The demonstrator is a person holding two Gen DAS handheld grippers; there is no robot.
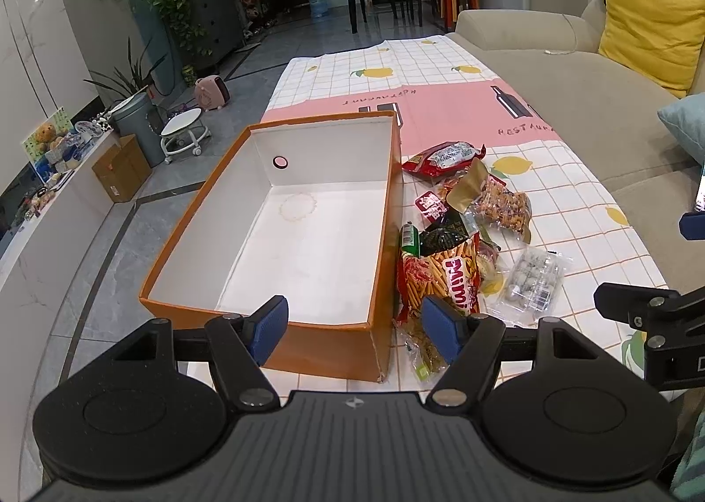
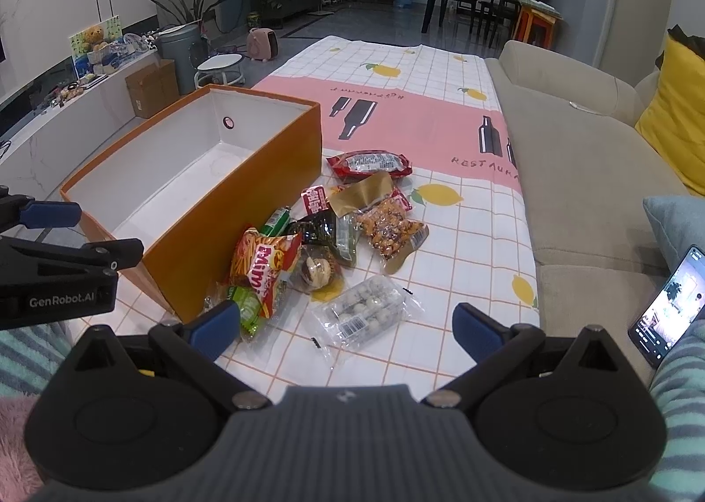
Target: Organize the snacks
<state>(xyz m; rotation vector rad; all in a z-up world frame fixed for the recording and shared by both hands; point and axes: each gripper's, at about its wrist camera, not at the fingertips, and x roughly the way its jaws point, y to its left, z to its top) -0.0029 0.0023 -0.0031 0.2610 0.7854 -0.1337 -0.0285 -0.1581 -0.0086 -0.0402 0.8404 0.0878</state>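
An open orange box [image 1: 387, 281] with a white, empty inside stands on the tablecloth; it also shows in the right wrist view [image 2: 246, 193]. A pile of snack packets lies right of it: a Mimi stick bag [image 1: 445, 277] [image 2: 264, 266], a clear pack of white balls [image 1: 531, 281] [image 2: 365, 310], a nut bag [image 1: 504, 204] [image 2: 390, 226], a red packet [image 1: 443, 158] [image 2: 370, 162]. My left gripper [image 1: 359, 332] is open and empty over the box's near right corner. My right gripper [image 2: 348, 328] is open and empty just before the clear pack.
A checked lemon tablecloth [image 2: 440, 74] covers the table. A beige sofa [image 2: 586, 176] runs along the right, with a phone [image 2: 669, 306] on it. The floor drops off left of the box [image 1: 105, 237].
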